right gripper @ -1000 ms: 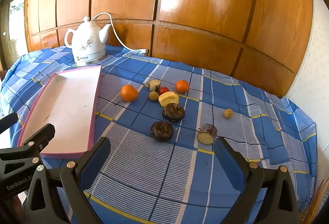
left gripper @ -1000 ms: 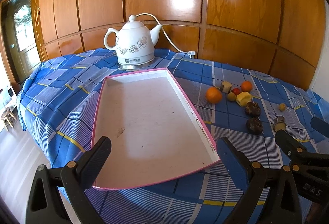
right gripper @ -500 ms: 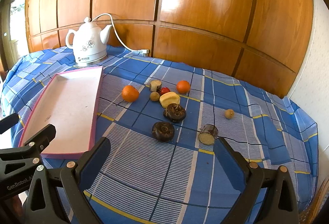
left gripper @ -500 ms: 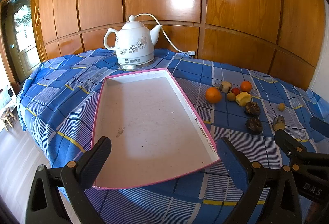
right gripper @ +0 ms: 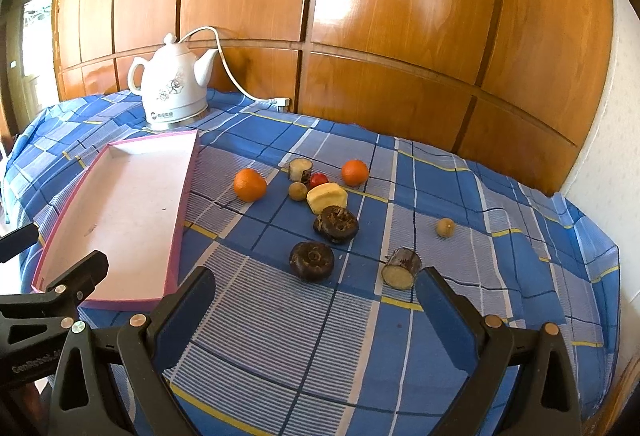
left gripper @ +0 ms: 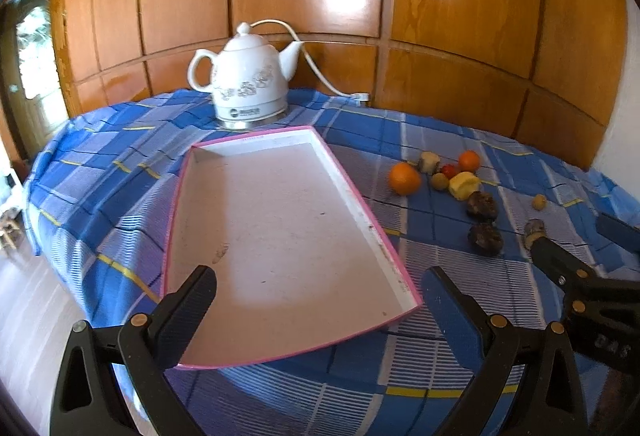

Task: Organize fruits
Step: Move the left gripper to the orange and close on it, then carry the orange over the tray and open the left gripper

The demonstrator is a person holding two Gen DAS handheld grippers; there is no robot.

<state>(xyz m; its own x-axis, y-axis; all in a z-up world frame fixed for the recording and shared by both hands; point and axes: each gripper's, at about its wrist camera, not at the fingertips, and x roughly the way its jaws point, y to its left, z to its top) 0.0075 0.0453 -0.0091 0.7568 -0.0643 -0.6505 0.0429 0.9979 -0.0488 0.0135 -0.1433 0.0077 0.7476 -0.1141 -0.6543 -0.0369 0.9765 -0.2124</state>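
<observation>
Both tools are held at the near edge of the table (right gripper: pixel 500 336), above the checked cloth. The left gripper (left gripper: pixel 316 312) has its jaws spread, empty, over the near end of the pink-rimmed tray (left gripper: pixel 400 276). The right gripper (right gripper: pixel 316 312) likewise has its jaws spread and holds nothing.

Nearest the right gripper lie a dark round fruit (right gripper: pixel 311 260) and a cut stem piece (right gripper: pixel 401 268), both well clear of the tray. Beyond them sit a second dark fruit (right gripper: pixel 335 223), a yellow chunk (right gripper: pixel 327 197) touching it, and a small tan fruit (right gripper: pixel 445 227) set apart to the right. Farther back are two oranges (right gripper: pixel 249 184) (right gripper: pixel 354 172), a red fruit (right gripper: pixel 319 179), a tan ball (right gripper: pixel 297 191) and another stem piece (right gripper: pixel 300 169). A white kettle (right gripper: pixel 173 95) stands at the far edge.

No fruit is in the tray yet. The step in hand appears to be the first pick. Recommended practice: take the nearest dark fruit first, centre it between the jaws, descend until they straddle its widest part, then close gently; round fruit is likely to roll if nudged off-centre.
</observation>
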